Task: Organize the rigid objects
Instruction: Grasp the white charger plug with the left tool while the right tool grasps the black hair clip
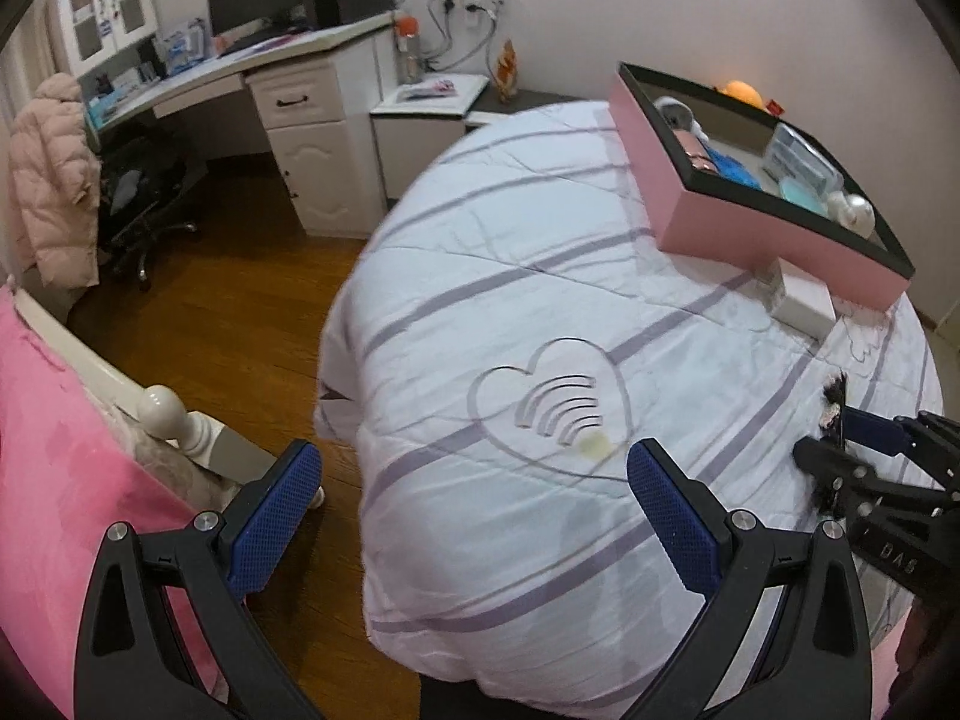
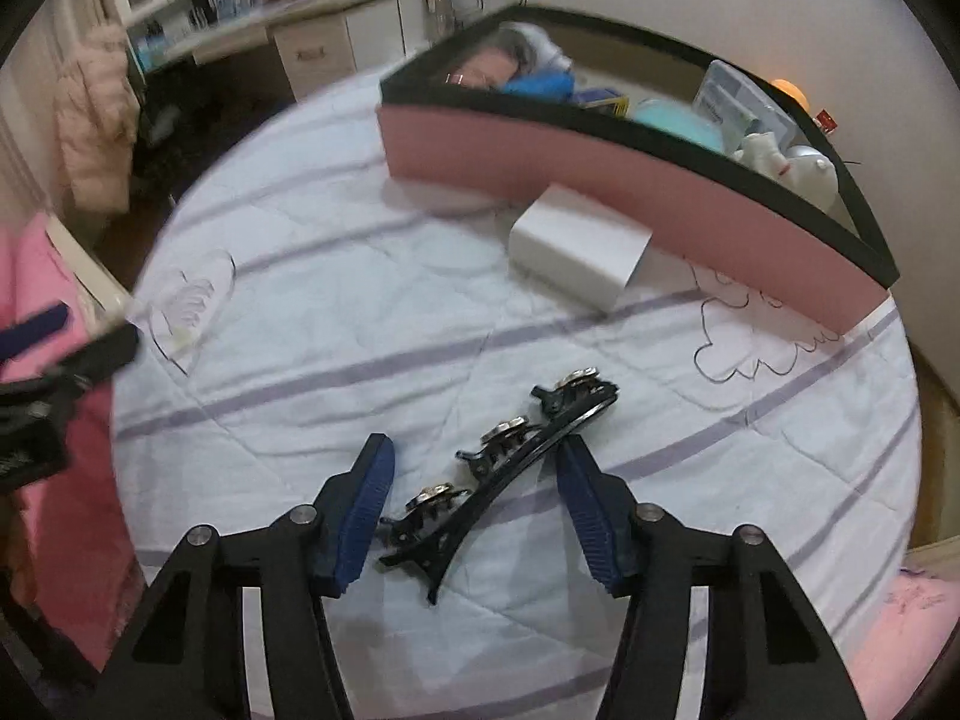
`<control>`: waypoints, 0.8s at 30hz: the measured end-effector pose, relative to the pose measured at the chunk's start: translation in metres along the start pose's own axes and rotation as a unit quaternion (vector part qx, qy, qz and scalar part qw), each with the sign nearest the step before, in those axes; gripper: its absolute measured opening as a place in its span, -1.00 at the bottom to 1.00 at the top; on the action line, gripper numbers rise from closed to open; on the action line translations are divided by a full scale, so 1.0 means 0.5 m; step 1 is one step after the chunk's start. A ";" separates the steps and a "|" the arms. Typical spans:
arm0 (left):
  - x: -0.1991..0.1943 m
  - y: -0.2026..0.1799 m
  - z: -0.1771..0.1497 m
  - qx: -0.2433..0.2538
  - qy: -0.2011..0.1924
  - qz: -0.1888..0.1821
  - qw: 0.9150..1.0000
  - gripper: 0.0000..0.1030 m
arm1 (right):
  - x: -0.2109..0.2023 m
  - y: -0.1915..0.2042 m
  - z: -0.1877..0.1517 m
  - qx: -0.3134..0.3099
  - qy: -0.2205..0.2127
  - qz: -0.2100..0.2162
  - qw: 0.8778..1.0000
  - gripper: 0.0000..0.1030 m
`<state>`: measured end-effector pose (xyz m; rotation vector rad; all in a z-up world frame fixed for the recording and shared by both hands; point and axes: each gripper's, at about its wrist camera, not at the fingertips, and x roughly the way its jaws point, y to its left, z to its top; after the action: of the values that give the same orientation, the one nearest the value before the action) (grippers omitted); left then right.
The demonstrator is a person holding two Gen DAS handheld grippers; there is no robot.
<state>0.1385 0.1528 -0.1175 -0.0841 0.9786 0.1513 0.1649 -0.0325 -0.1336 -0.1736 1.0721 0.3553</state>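
Hovering spread and empty over the quilt, the left gripper appears held in reserve; the pink box sits far right, and "DAS" seems printed on the neighbouring tool, though faintly. Right wrist view: the right gripper, parted and not yet gripping, straddles the black hair clip lying on the quilt, likely bound for the box; no legible writing.

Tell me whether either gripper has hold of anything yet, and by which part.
Nothing is held. The right gripper is open, its fingers either side of the black hair clip lying on the quilt. The left gripper is open over bare quilt.
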 end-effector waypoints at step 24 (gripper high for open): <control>0.138 -0.385 0.147 0.133 0.054 -0.074 0.987 0.96 | -0.013 -0.313 0.010 0.090 -0.036 0.010 0.995 -0.56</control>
<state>0.2683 -0.0209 -0.1335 0.0804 1.0895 -0.1224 0.2235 -0.1779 -0.1304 0.0101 1.0290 0.2799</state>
